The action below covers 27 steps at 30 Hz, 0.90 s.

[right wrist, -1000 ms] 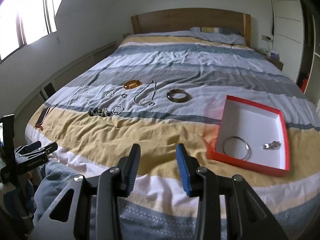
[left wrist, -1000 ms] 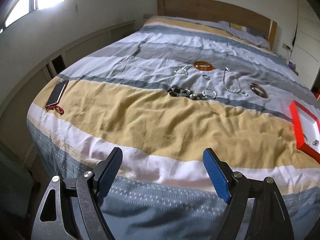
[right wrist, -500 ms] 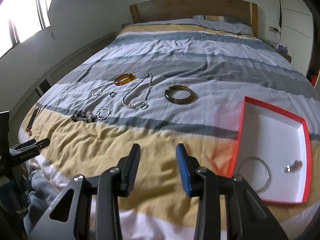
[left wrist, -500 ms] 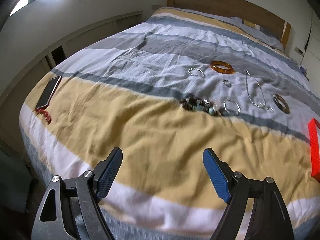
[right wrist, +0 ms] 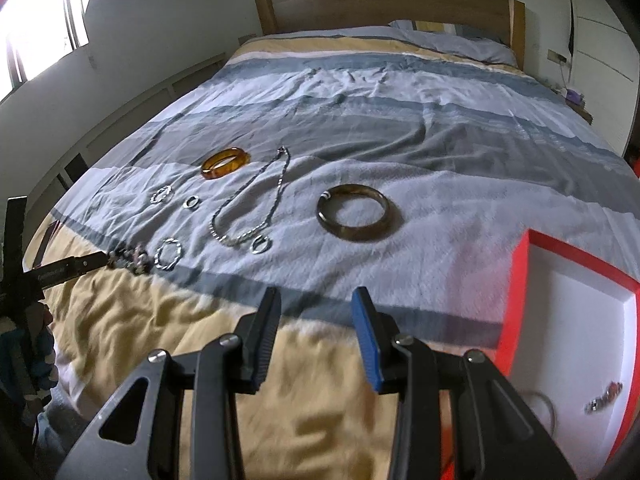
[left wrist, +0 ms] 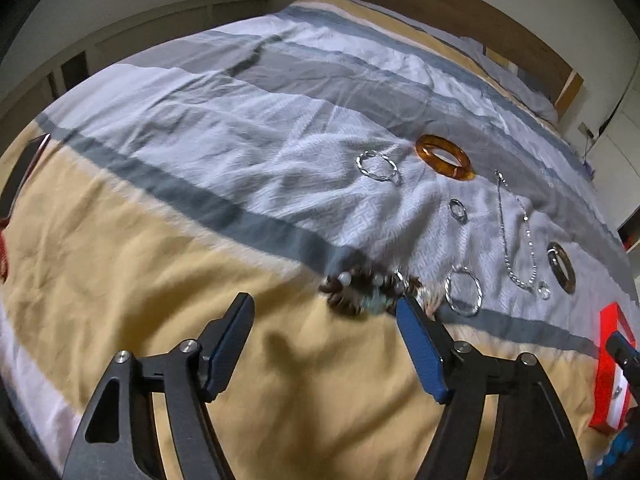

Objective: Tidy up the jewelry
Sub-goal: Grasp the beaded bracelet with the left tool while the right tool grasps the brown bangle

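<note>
Jewelry lies on the striped bedspread. My left gripper is open and empty, just short of a dark beaded bracelet; the bracelet also shows in the right wrist view. Beyond lie twisted silver rings, an amber bangle, a silver chain necklace and a dark brown bangle. My right gripper is open and empty, low over the bed short of the brown bangle. A red box at the right holds a thin ring and a small piece.
A small silver ring lies by the amber bangle. A phone lies at the bed's left edge. A wooden headboard and pillows stand at the far end. A wall runs along the left.
Both grippers have moved forward and lower over the bed. The left one has closed in on the beaded bracelet, the right one on the brown bangle and red box.
</note>
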{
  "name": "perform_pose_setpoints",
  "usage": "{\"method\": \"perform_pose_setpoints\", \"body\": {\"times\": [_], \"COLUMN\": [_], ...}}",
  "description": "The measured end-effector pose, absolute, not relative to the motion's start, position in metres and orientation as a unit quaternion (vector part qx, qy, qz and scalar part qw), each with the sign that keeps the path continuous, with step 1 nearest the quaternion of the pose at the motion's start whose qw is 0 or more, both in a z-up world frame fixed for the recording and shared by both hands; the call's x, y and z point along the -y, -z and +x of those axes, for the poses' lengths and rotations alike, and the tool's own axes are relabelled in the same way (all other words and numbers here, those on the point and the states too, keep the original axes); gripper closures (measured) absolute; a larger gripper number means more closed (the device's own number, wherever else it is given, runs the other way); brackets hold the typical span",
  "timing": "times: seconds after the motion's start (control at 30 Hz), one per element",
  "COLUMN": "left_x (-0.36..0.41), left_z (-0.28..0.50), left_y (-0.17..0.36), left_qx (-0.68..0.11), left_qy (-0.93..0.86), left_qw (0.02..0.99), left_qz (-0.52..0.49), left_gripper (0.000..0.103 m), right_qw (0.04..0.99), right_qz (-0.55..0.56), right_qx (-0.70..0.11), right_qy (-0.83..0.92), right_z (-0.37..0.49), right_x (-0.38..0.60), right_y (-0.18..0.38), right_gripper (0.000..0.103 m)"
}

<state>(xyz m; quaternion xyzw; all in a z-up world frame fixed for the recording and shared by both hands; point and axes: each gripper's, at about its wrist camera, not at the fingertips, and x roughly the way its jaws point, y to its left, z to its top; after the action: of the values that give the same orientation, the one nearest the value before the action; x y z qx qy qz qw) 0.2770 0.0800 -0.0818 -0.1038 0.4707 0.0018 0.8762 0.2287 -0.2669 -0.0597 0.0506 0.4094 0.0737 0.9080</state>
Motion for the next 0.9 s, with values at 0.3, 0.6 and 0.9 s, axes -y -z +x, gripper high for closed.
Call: {"method": "perform_pose_setpoints", "body": {"times": [0.3,0.6,0.9], "left_x": [-0.065,-0.066,-0.075], "left_z": [0.297,0.287,0.279], "left_y": [0.104,0.099,0.083], "left_qx": [-0.486,-0.469,-0.454], "left_qy": [0.041,0.047,0.056], "left_qw": [0.868,0.877,0.883], "left_qz": [-0.093,-0.096,-0.109], "left_gripper": [0.088,0.093,0.093], "right_qw": [0.903,0.904,0.894], "right_qz": [0.054,0.066,0.087], "right_qx": [-0.42,-0.419,-0.44], "right_qy": [-0.069,-0.055,-0.018], "right_z": [0.263,0.299,0.346], "right_x": [0.271,0.277,0.301], "right_y": [0.077,0.082,0.101], "right_gripper": [0.068,0.068,0.068]}}
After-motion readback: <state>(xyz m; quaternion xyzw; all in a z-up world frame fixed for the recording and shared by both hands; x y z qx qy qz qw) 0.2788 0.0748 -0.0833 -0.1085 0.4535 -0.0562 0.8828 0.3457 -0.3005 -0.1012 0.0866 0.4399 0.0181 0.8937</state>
